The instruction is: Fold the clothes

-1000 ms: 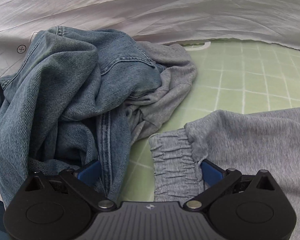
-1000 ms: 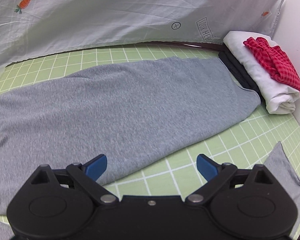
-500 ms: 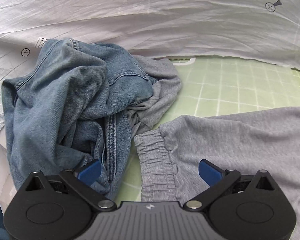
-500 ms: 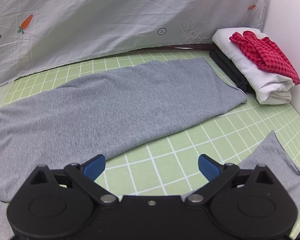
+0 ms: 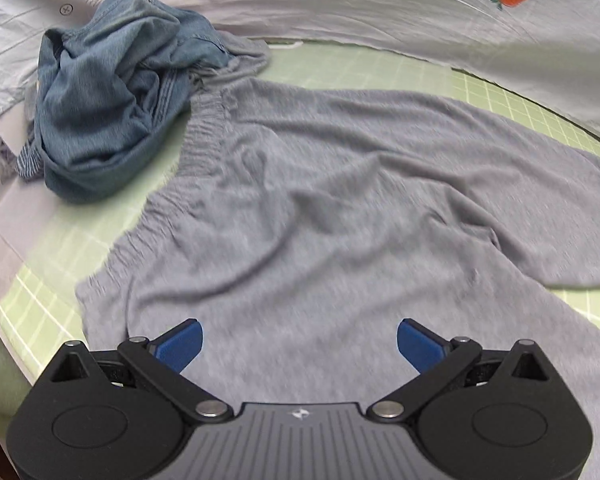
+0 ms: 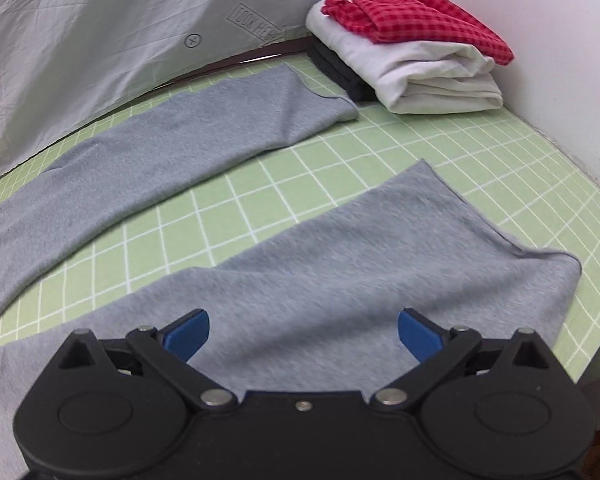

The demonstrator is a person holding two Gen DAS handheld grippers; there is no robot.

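Grey sweatpants [image 5: 320, 200] lie spread on the green grid mat [image 5: 60, 240], their gathered waistband [image 5: 200, 136] at the left. My left gripper [image 5: 299, 344] hovers open above the seat of the pants, with nothing between its blue pads. In the right wrist view the two legs run apart: the far leg [image 6: 172, 136] reaches toward the back and the near leg [image 6: 380, 256] lies right under my right gripper [image 6: 303, 336]. That gripper is open too and holds nothing.
A crumpled pile of blue jeans [image 5: 112, 100] sits just left of the waistband. A folded stack [image 6: 412, 60] of dark, white and red checked cloth stands at the back right by the wall. A white printed sheet [image 6: 120, 32] hangs behind the mat [image 6: 480, 152].
Both grippers have pulled back and up from the pants. The left view now takes in the whole waistband and seat; the right view now shows the near leg under the gripper.
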